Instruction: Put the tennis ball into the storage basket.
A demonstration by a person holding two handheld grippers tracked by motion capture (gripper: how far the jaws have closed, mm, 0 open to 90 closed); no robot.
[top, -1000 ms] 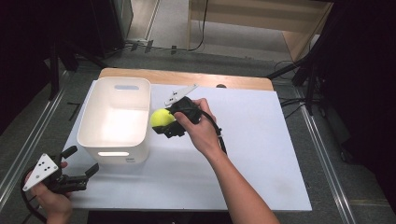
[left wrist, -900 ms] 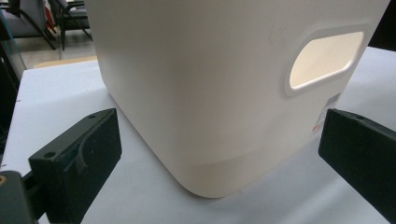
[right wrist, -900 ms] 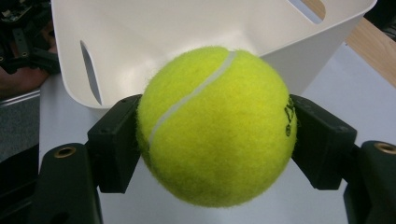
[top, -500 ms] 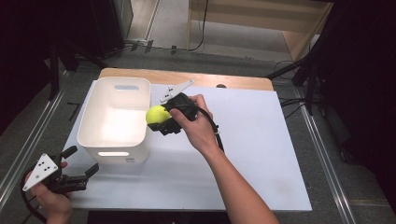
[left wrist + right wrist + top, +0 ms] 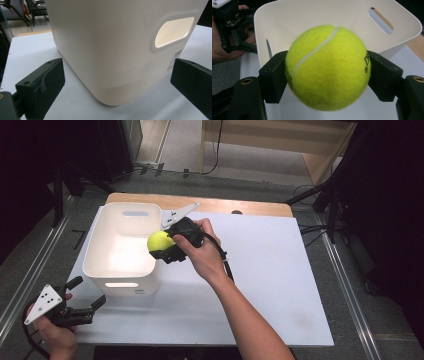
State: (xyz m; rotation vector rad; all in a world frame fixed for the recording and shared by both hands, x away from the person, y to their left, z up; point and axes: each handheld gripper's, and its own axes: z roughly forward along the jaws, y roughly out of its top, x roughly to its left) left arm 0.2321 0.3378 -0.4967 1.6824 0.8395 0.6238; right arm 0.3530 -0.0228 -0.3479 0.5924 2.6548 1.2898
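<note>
Leftward the right gripper [image 5: 167,247] carried the clamped tennis ball [image 5: 159,241] over the bin's [image 5: 100,265] rim, where early release risked a bounce-out; left fingers [image 5: 41,86] stayed apart.

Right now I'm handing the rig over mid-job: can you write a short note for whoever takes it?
Right tool: shut on the tennis ball, held in the air at the right rim of the white bin.
Left tool: open, holding nothing, low at the table's near left corner, facing the bin's handle side.
Done: ball picked up and brought to the bin.
Left, probably: move over the opening and release the ball. Bin looks empty.
</note>
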